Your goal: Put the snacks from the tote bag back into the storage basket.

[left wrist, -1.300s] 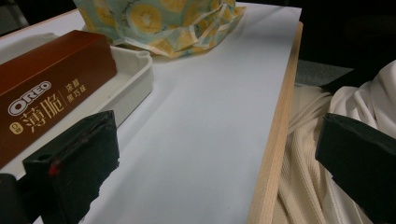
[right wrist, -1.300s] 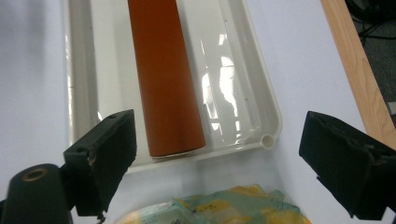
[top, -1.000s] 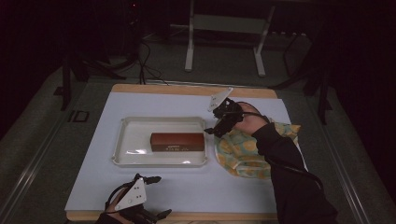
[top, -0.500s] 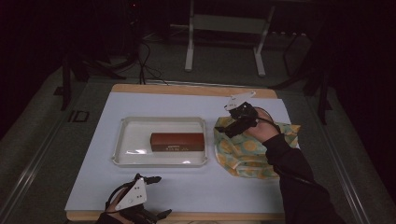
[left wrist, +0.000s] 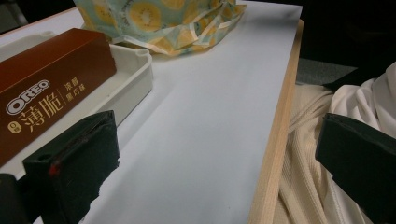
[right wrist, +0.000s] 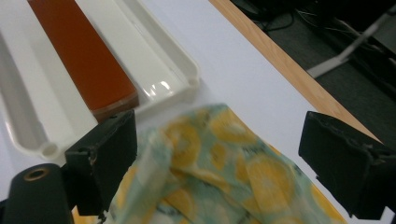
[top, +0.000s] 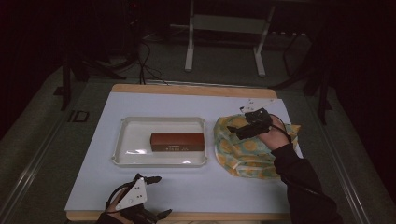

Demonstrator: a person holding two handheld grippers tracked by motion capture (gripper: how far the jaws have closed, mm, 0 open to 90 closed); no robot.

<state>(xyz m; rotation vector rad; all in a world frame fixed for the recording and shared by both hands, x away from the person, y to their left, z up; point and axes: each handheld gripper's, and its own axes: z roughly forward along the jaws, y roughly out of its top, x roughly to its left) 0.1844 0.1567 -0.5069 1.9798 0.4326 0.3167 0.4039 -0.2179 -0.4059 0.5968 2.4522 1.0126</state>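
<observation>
Fruit-print cloth (right wrist: 219,163) under the right gripper (right wrist: 233,154), jaws spread wide

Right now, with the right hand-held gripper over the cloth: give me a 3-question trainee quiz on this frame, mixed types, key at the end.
1. True or false: the brown box lies inside the white tray.
2. Multiple choice: the right hand-held gripper is (A) shut on the cloth, (B) open above the fruit-print cloth, (C) resting in the tray.
3. Fill in: the left hand-held gripper sits near the table's ____ edge, jaws open and holding nothing.

Key: 1 true; 2 B; 3 near (the person's side).
</observation>
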